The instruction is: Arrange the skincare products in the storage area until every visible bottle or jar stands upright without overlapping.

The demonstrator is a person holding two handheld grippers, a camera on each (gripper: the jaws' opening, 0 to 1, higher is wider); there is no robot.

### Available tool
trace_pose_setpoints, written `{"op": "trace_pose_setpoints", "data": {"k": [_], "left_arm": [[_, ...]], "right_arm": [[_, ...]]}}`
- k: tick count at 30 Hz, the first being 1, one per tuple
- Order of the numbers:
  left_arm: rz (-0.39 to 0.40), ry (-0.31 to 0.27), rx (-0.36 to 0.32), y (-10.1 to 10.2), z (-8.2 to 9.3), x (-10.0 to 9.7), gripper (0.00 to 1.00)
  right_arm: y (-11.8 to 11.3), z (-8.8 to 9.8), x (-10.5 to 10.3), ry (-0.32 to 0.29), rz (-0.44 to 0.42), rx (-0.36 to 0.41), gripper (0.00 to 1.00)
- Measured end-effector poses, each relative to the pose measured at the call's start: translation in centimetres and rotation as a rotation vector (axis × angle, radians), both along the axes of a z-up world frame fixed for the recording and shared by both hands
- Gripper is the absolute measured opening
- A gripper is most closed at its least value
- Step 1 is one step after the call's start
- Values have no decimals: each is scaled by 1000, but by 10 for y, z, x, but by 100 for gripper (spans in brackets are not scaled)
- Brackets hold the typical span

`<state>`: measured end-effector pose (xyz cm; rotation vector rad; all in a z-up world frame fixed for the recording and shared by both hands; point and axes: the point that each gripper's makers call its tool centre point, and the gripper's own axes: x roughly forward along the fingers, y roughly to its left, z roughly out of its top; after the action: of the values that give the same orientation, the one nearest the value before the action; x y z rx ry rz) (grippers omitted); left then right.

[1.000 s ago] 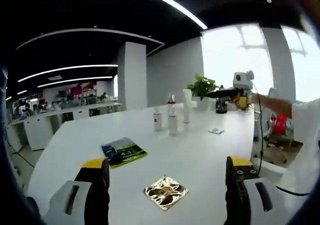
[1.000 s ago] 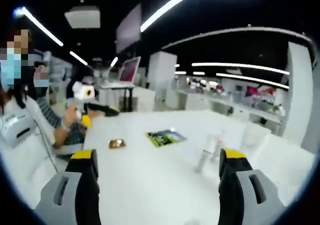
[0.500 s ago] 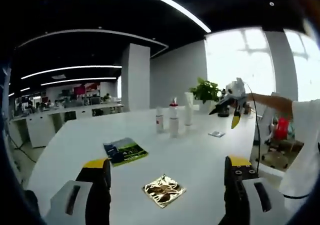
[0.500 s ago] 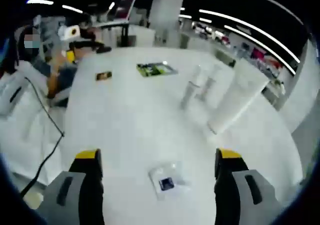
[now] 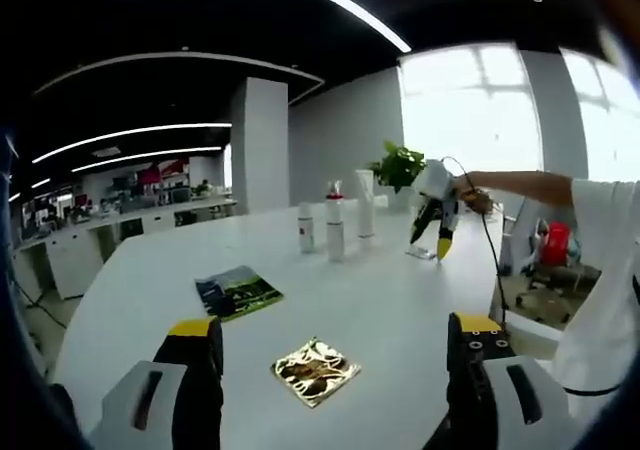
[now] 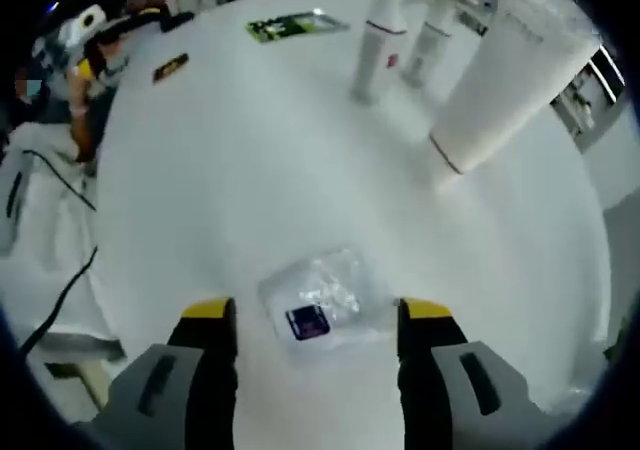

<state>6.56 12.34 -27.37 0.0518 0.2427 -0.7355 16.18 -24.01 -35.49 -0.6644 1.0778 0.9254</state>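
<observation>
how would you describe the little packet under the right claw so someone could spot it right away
On the white table, look just ahead of the right claw, on the near side of the tall white tube. The clear plastic sachet lies flat between the open jaws. Unlike the upright bottles beyond, it is crinkly, see-through and carries a small dark blue label.

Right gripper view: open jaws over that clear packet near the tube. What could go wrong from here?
1. The clear sachet lies flat on the white table; the right gripper, jaws open either side, may scrape or slide it rather than pinch it.
2. The tall white tube stands close by; a sweep could topple it.
3. The two small bottles beyond stand close together, so one knocked could take the other.
</observation>
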Motion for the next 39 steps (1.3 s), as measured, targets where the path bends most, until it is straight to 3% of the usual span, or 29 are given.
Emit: {"op": "trace_pose_setpoints", "data": {"k": [1, 3, 7, 13, 14, 19, 28, 30, 34, 39], "left_arm": [[-2, -2, 8, 0, -1, -1, 95], [-2, -11, 15, -1, 0, -1, 96], [-12, -8, -30, -6, 1, 0, 96], [-2, -3, -14, -6, -3, 2, 96], [-2, -1, -16, -6, -4, 3, 96], [-29, 33, -33, -15, -12, 4, 94], [-43, 30, -28, -18, -11, 2, 94], [-35, 30, -31, -17, -12, 3, 94], [-33, 37, -38, -17, -13, 4, 93], [-40, 30, -46, -21, -11, 1, 93]], "right_arm": [[0, 0, -2, 16, -14, 1, 60], [-2, 2, 0, -10, 1, 0, 59], [-3, 1, 1, -9, -13, 2, 52], [3, -1, -14, -13, -10, 2, 51], [1, 0, -5, -12, -18, 7, 50], [3, 0, -3, -22, -42, 26, 40], [3, 2, 5, -23, -55, 25, 39], [15, 4, 8, -61, -25, 64, 39], [24, 6, 7, -85, 7, 68, 39], [41, 22, 15, -147, 39, 133, 38]]}}
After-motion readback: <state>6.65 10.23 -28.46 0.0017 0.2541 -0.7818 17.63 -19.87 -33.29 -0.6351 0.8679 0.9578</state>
